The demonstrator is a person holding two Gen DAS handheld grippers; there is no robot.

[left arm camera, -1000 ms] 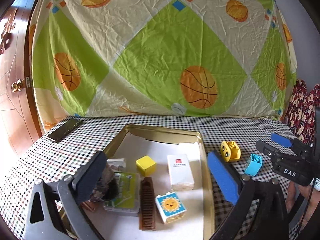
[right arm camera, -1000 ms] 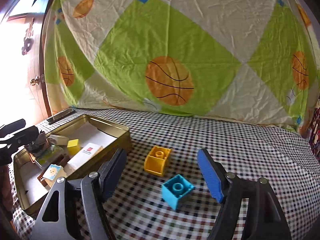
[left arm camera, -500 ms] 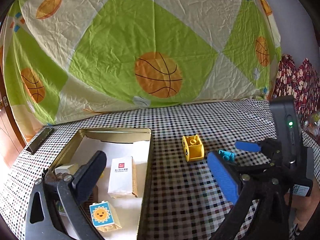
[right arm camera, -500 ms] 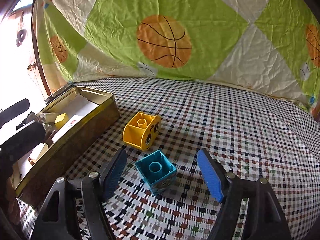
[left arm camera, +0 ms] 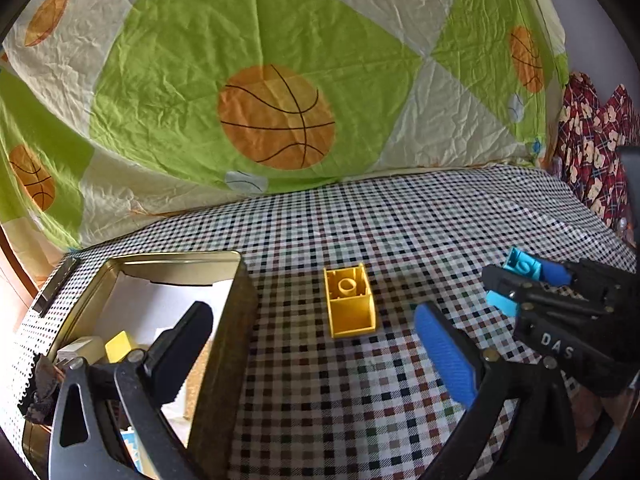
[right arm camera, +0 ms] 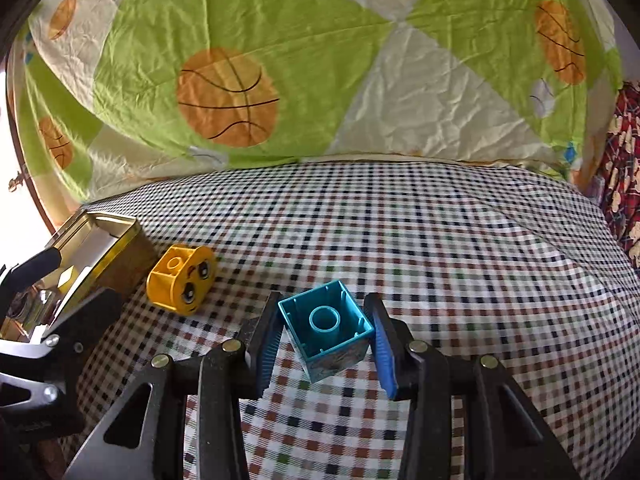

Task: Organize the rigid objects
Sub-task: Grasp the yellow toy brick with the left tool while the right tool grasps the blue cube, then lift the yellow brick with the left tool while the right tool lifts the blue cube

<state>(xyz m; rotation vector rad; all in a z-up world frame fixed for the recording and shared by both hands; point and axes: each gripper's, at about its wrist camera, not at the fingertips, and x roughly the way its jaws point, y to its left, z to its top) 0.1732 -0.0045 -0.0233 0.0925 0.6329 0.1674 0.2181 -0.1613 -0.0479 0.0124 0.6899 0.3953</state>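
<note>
A teal toy block (right arm camera: 326, 332) lies open side up on the checked cloth. My right gripper (right arm camera: 325, 346) has its jaws closing on the block, and both blue pads touch its sides. The left wrist view shows the same teal block (left arm camera: 520, 266) inside the right gripper (left arm camera: 522, 284) at the right. A yellow block with a cartoon face (right arm camera: 182, 280) lies to the left of the teal one. My left gripper (left arm camera: 316, 354) stands open just short of that yellow block (left arm camera: 350, 308), with nothing between its fingers.
A gold tin box (left arm camera: 224, 344) at the left holds a small yellow cube (left arm camera: 118, 346), a white box and other small items. A dark flat device (left arm camera: 56, 284) lies beyond it. A basketball-print sheet (right arm camera: 320, 60) hangs behind the checked table (right arm camera: 440, 240).
The left gripper swung right, from above the tin to the yellow block. The right gripper moved forward over the teal block and its wide jaws closed in on it.
</note>
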